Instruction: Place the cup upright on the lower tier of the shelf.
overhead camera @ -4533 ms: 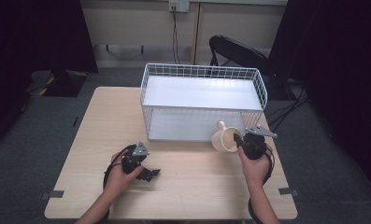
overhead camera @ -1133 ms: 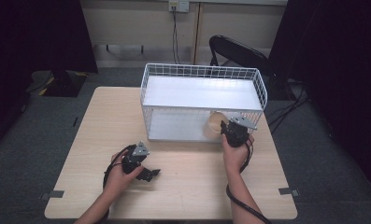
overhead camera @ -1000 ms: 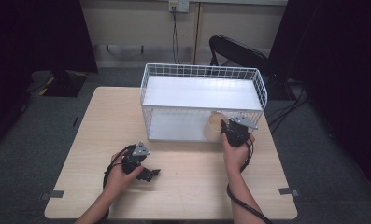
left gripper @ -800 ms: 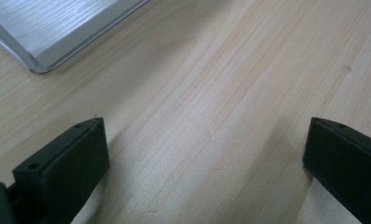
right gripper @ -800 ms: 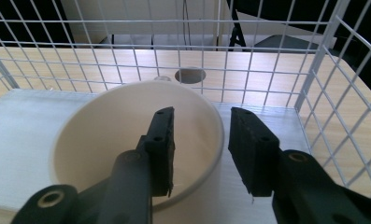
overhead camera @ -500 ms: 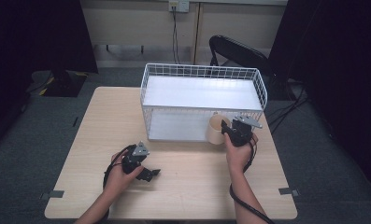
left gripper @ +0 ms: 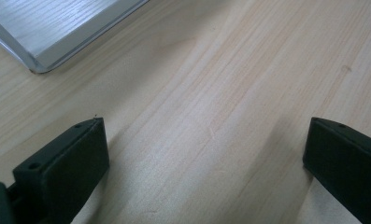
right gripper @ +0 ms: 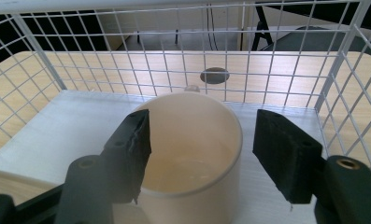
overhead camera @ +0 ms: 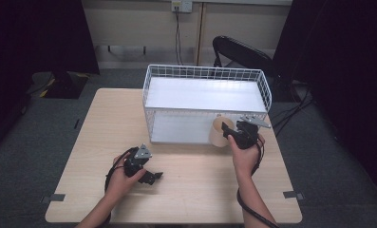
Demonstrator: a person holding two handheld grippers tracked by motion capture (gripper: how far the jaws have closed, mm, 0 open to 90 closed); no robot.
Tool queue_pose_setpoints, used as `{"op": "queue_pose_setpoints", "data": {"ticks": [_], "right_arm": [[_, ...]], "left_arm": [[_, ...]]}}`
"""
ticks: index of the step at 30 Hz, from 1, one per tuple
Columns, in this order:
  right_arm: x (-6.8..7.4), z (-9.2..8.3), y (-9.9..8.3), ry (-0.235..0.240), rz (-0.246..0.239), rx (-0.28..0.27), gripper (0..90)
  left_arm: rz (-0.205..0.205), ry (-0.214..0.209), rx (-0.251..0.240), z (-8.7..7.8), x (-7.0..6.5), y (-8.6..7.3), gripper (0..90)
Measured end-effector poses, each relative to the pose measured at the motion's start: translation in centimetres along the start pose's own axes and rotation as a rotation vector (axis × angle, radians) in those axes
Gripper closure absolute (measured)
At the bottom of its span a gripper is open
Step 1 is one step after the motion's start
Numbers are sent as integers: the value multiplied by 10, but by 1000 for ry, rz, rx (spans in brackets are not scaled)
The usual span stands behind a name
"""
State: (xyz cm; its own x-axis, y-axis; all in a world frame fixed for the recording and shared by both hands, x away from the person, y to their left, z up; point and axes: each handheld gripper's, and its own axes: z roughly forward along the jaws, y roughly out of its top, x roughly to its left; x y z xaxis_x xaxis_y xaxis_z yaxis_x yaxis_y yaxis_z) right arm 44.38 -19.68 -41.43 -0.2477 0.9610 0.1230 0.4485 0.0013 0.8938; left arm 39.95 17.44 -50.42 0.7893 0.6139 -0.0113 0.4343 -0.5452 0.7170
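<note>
A cream mug [right gripper: 192, 154] stands upright on the white lower shelf [right gripper: 47, 126] of a wire rack [overhead camera: 207, 76], near the shelf's front right edge. My right gripper [right gripper: 204, 121] is open around the mug. Its left jaw lies against the rim and its right jaw stands clear of it. In the high view the mug [overhead camera: 219, 133] sits just left of the right gripper [overhead camera: 234, 134]. My left gripper [overhead camera: 150, 176] rests open on the wooden table [overhead camera: 105, 123], with bare wood between its jaws [left gripper: 205, 126].
The rack's wire walls [right gripper: 267, 60] close in the back and right side of the lower shelf. A white upper shelf [overhead camera: 205, 94] lies above. A corner of the white board [left gripper: 47, 32] shows ahead of the left gripper. A black chair [overhead camera: 243, 52] stands behind the table.
The right gripper brought the mug from the table in front of the rack onto the lower shelf and has shifted slightly back. The left gripper has stayed put.
</note>
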Motion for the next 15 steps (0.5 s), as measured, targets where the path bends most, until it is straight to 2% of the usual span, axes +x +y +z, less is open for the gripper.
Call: {"op": "queue_pose_setpoints", "data": {"ticks": [7,15], "right_arm": [[8,-2,-3,53,-38,27,282],[15,-4,-9,35,-111,22,259]], "left_arm": [[0,1,0,0,0,0,0],[1,0,1,0,0,0,0]]}}
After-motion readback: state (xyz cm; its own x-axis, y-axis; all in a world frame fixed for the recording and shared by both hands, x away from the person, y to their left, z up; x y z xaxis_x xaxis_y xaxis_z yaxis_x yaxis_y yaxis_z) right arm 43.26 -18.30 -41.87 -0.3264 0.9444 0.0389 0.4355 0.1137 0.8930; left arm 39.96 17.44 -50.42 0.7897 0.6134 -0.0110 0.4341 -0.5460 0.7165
